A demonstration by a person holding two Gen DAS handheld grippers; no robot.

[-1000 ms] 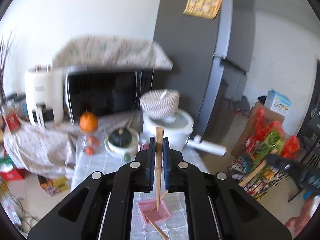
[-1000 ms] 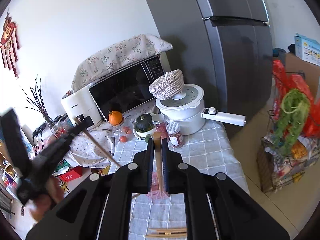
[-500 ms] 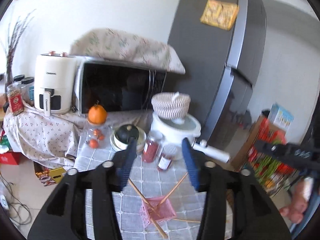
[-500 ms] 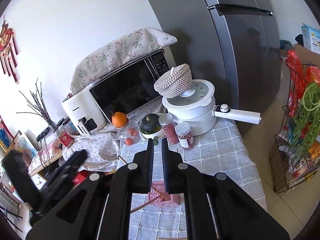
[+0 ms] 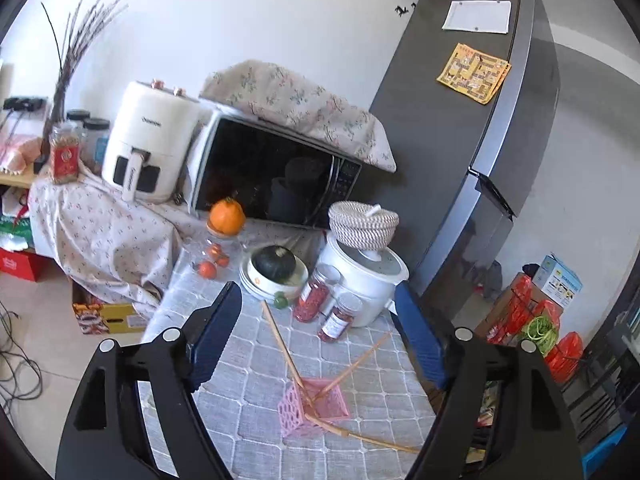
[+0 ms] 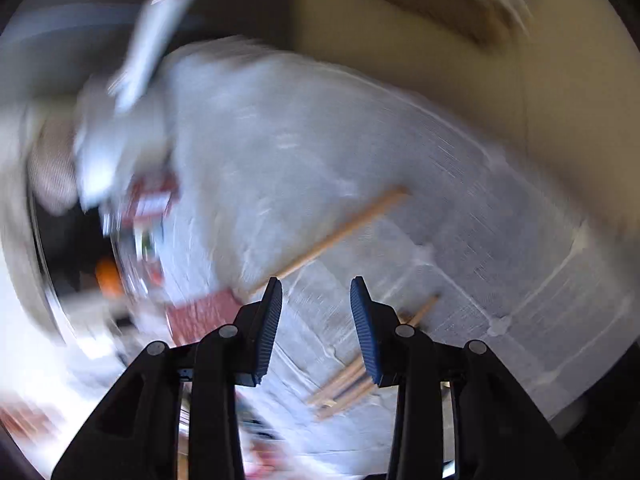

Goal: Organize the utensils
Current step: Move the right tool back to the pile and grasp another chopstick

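The pink basket sits on the grey checked tablecloth near the table's front, with two wooden chopsticks leaning out of it in a V, propped on its rim since it's way too shallow to stand them up. One more chopstick lies flat just in front. My left gripper has just been opening and hangs wide above the basket with nothing in it. My right gripper has been opening too, partway, empty, pointing down at a loose bunch of chopsticks near the cloth's edge; that view's super blurry. Jars crowd the back, the front is roomier.
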